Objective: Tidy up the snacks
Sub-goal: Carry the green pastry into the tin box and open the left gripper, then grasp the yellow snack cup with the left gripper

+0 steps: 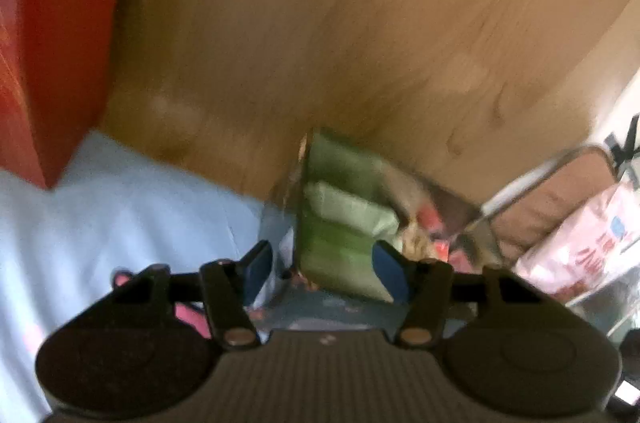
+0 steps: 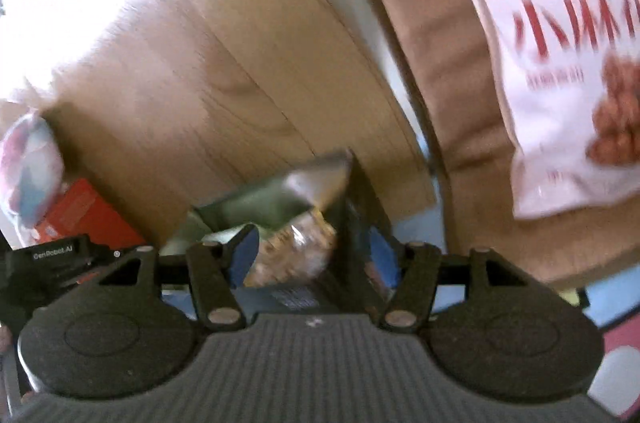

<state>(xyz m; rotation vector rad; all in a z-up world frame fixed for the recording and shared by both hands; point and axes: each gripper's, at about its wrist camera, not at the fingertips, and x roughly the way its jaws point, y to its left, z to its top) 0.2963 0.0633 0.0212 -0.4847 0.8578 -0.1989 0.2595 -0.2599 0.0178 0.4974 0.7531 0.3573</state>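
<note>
Wooden floor (image 1: 320,23) beneath tilted hand-held grippers (image 1: 324,271)

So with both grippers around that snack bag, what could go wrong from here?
The frames are motion-blurred, so things are moving fast. The green snack bag sits between the left gripper pads, and the right gripper flanks it too; opposing pulls might tear it. The pink-and-white bag looms close and could get knocked.

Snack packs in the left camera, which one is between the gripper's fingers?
The green pack, right between the left gripper fingers; the white bag with red lettering lies off to the right.
</note>
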